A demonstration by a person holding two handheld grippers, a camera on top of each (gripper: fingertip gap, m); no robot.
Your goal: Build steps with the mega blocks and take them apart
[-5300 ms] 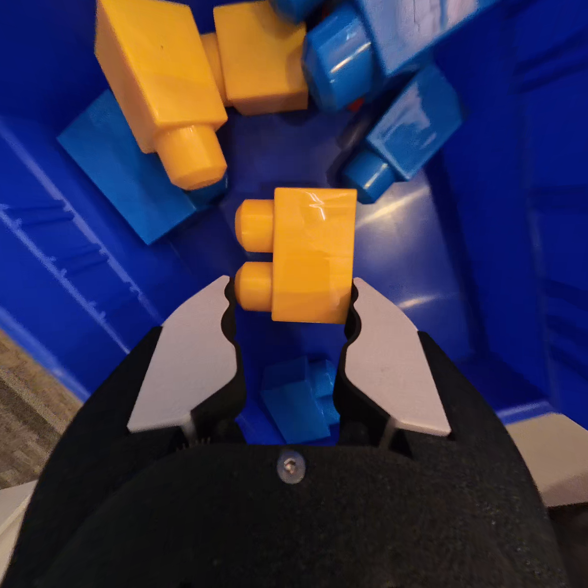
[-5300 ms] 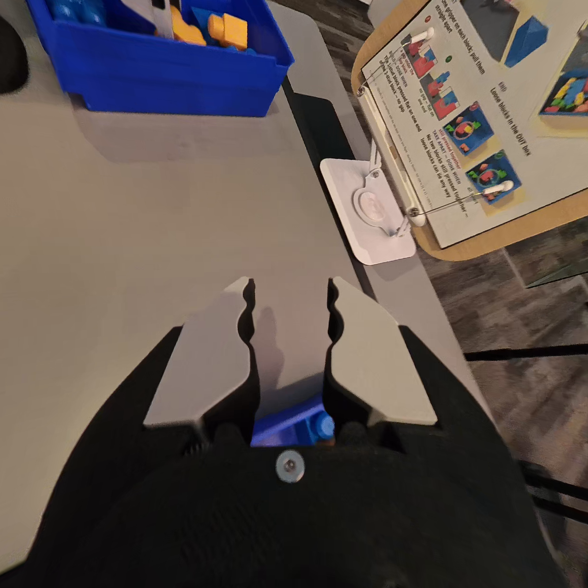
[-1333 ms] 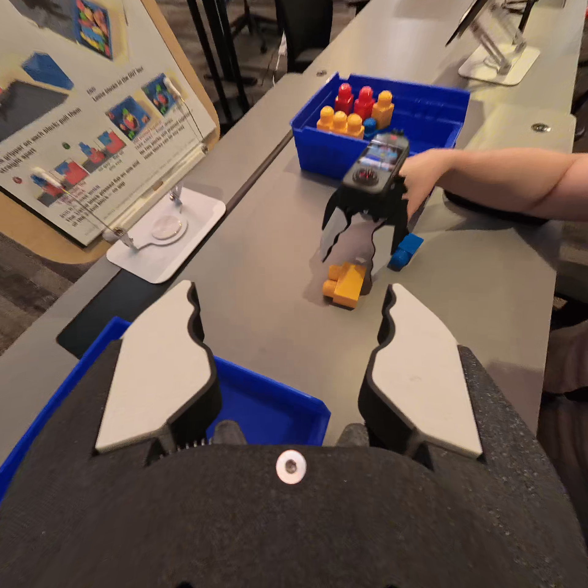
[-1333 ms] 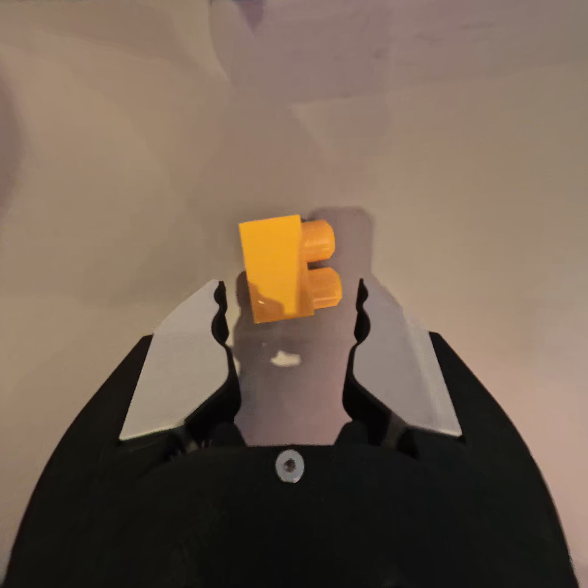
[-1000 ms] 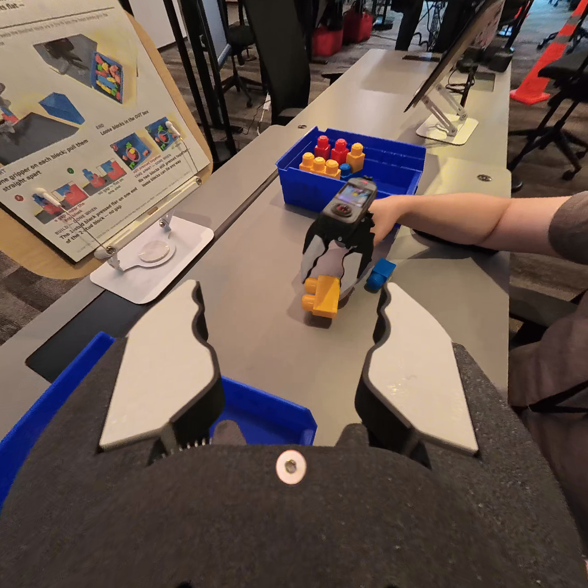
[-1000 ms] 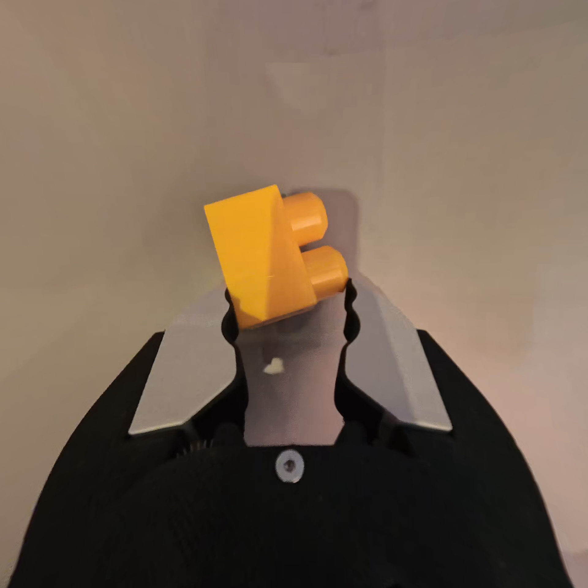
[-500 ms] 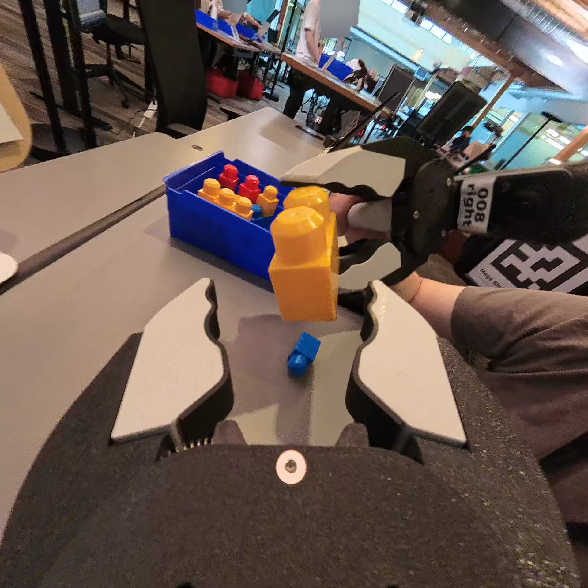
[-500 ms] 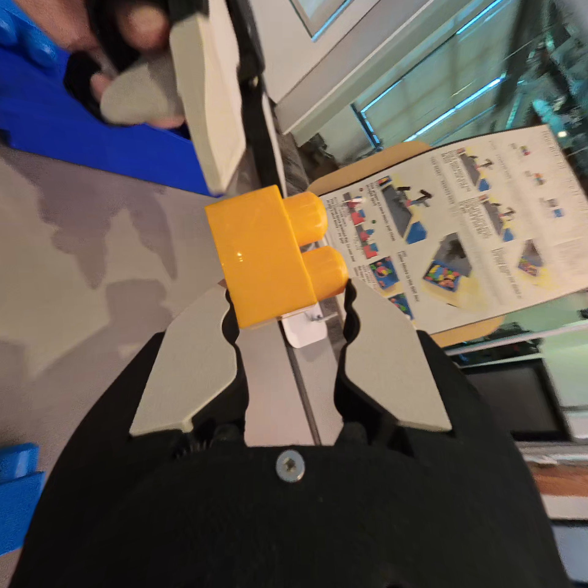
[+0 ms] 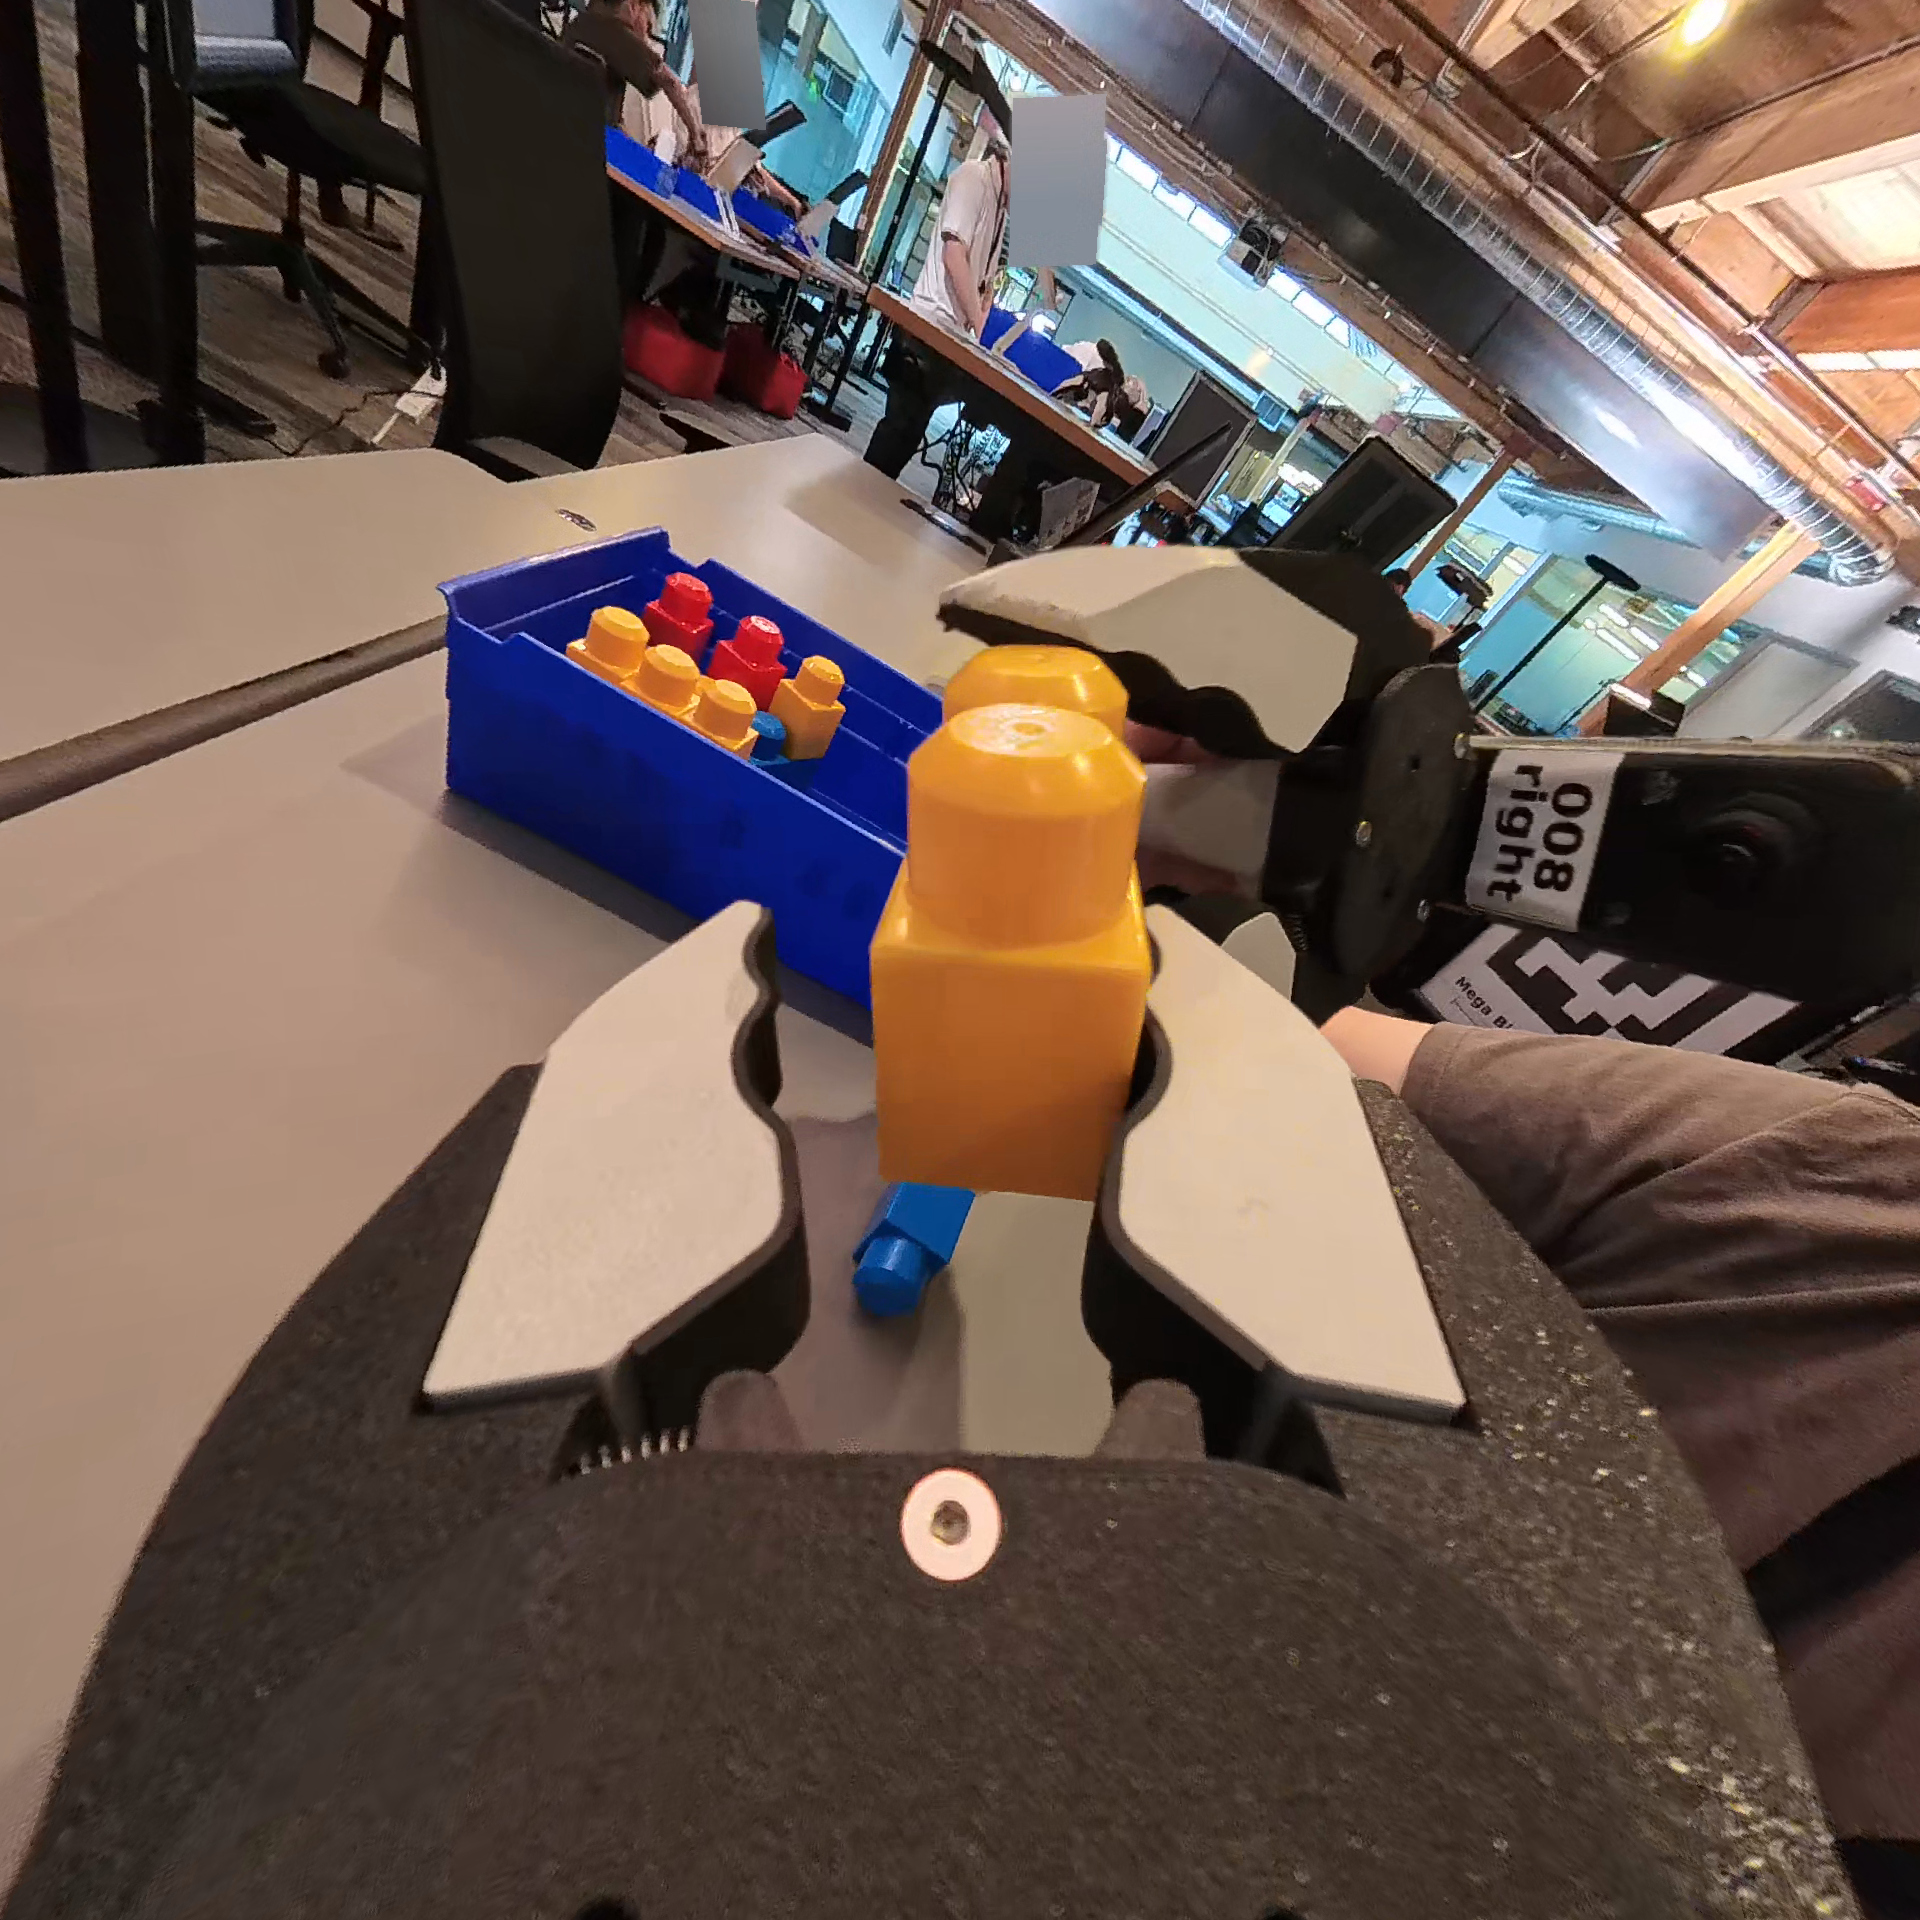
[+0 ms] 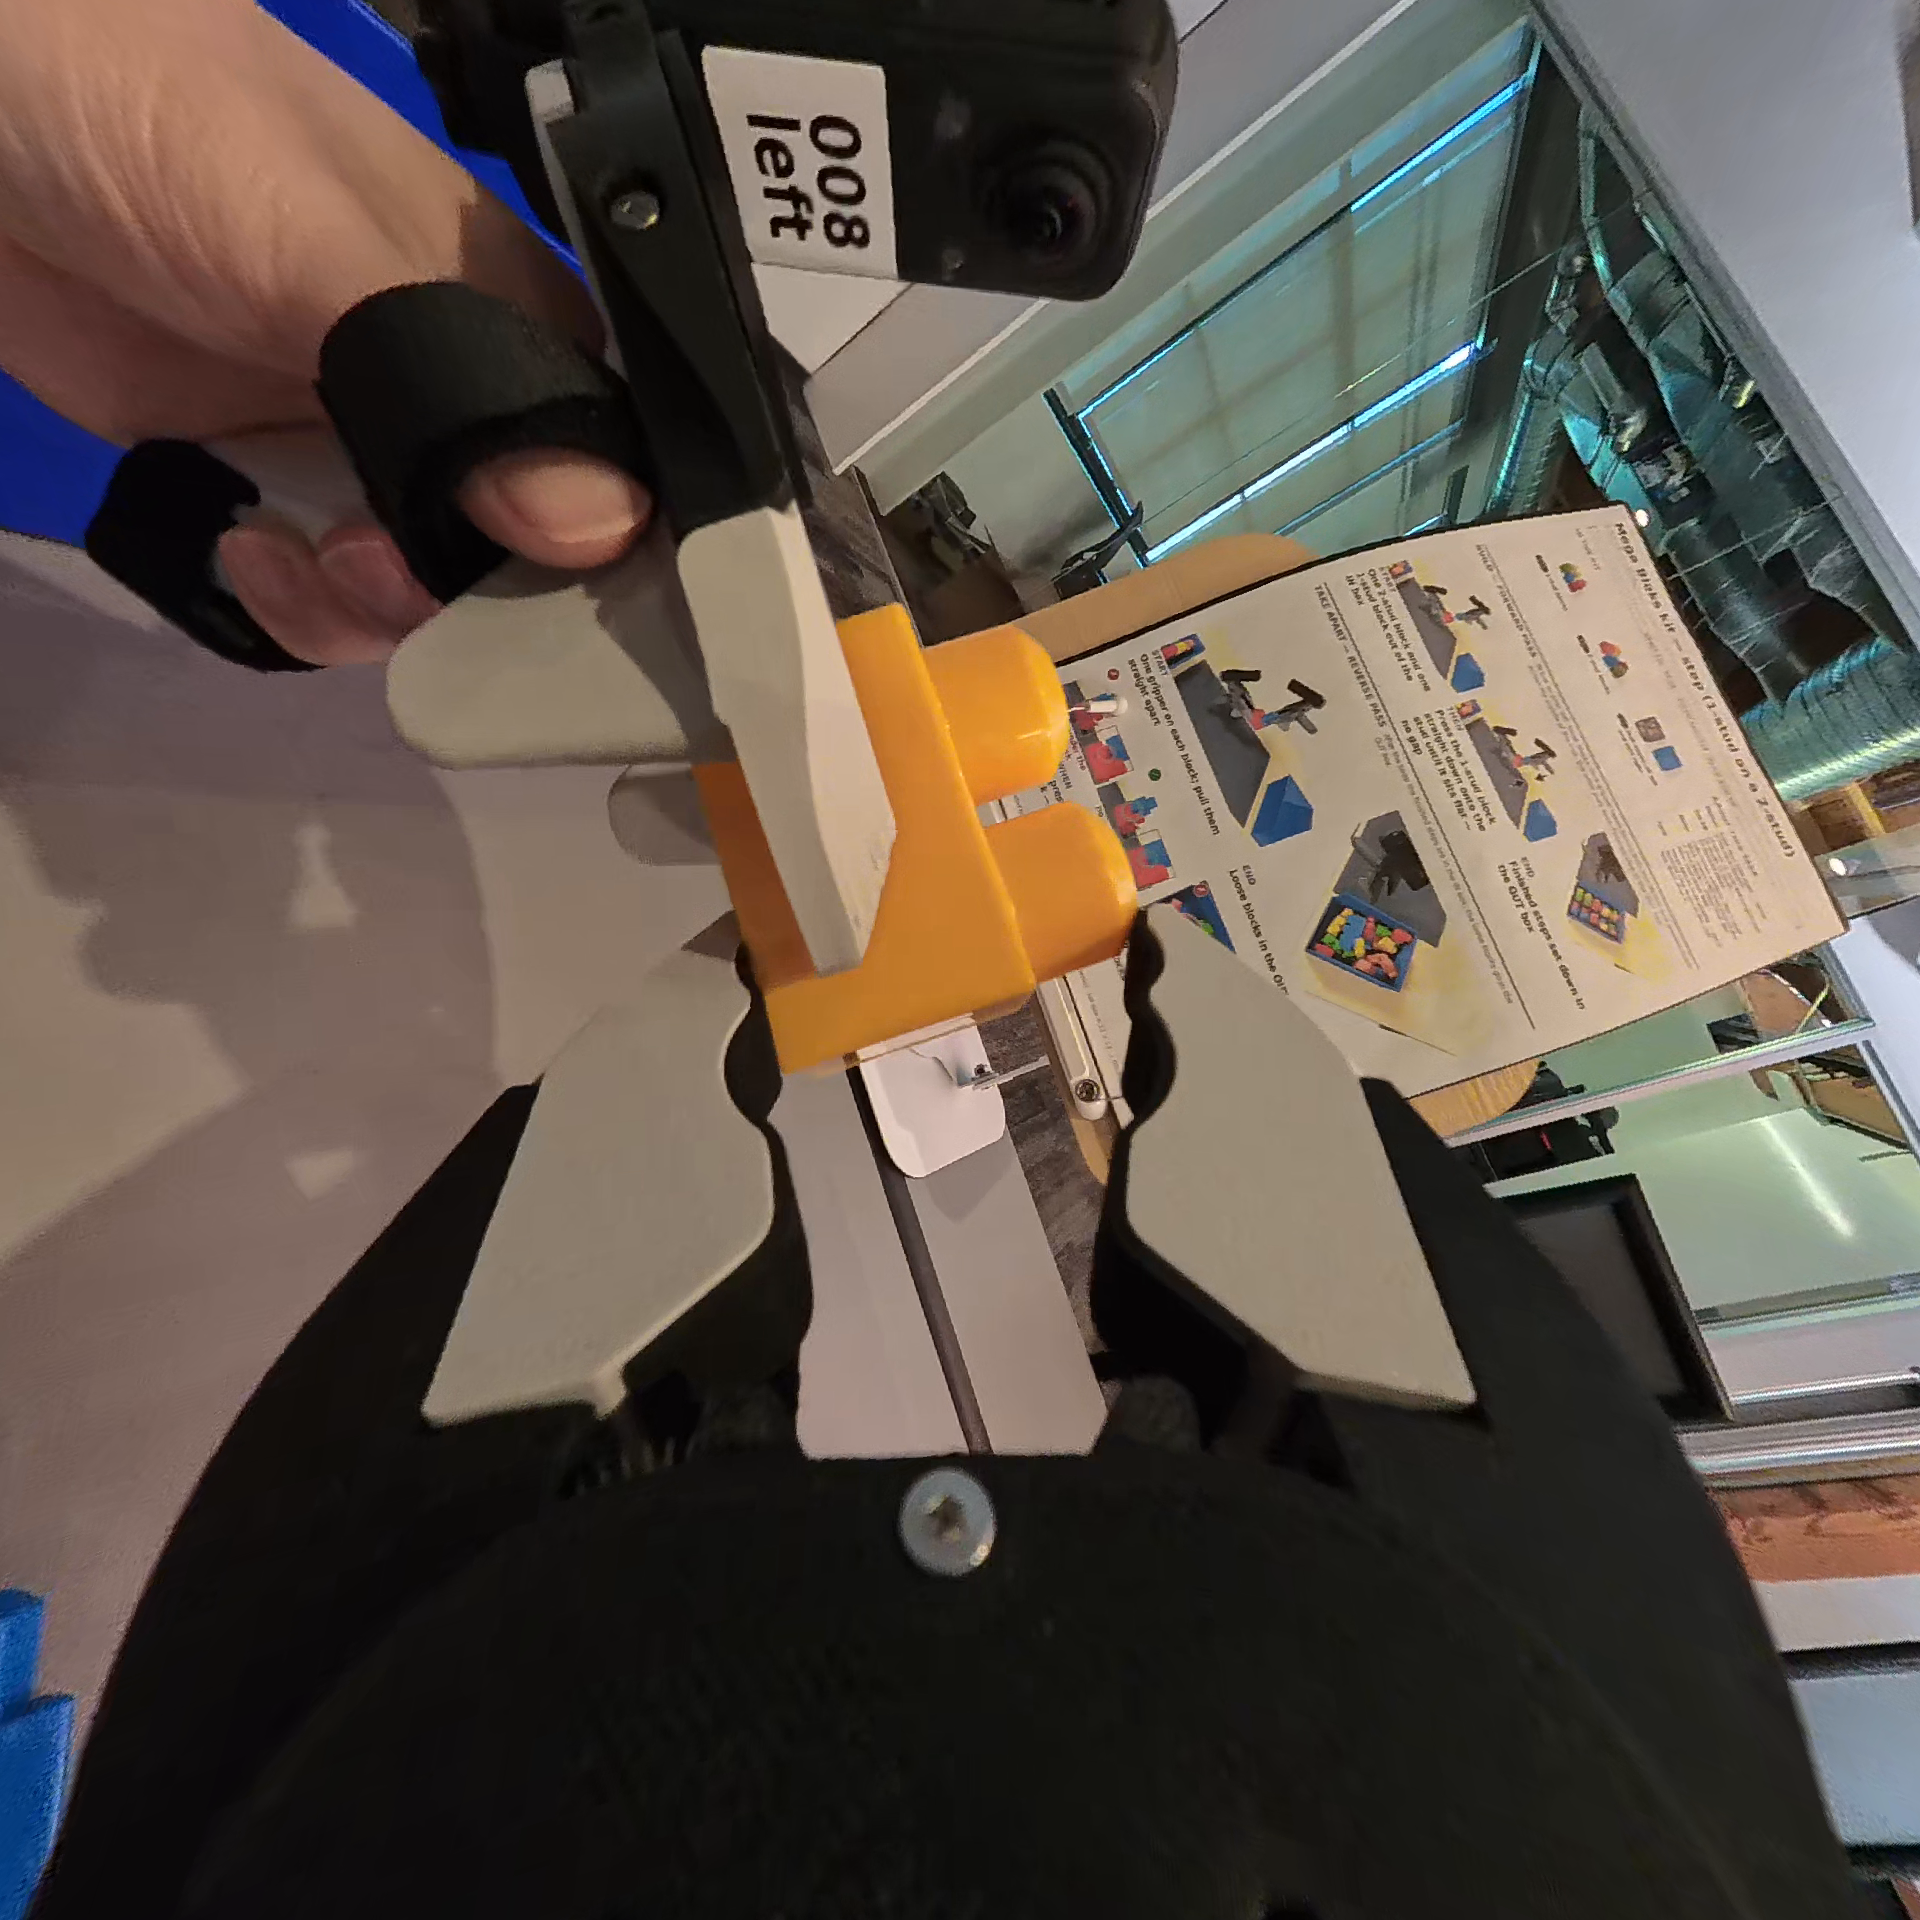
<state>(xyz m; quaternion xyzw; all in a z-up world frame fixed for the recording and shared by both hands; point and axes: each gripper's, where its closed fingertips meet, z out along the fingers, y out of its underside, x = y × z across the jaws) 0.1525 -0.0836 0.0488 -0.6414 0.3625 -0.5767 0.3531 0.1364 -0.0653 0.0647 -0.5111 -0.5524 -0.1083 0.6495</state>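
The orange block [image 9: 1006,1049] hung above the desk [image 9: 260,987], gripped by the right hand-held gripper [image 10: 940,961]; the left hand-held gripper [image 9: 951,1023] gaped around it (handover underway). Blue block [image 9: 904,1247] lay unjoined; stacking remained.

Two grippers [image 9: 951,1049] [image 10: 940,1003], one orange block [image 9: 1003,1049], one blue bin [image 9: 634,790]

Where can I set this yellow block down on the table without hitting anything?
Bare grey table lies left of the left tongs, in front of the blue bin. Crowded: under the yellow block, where a small blue block lies, and rightward, with the right tongs and a sleeve.
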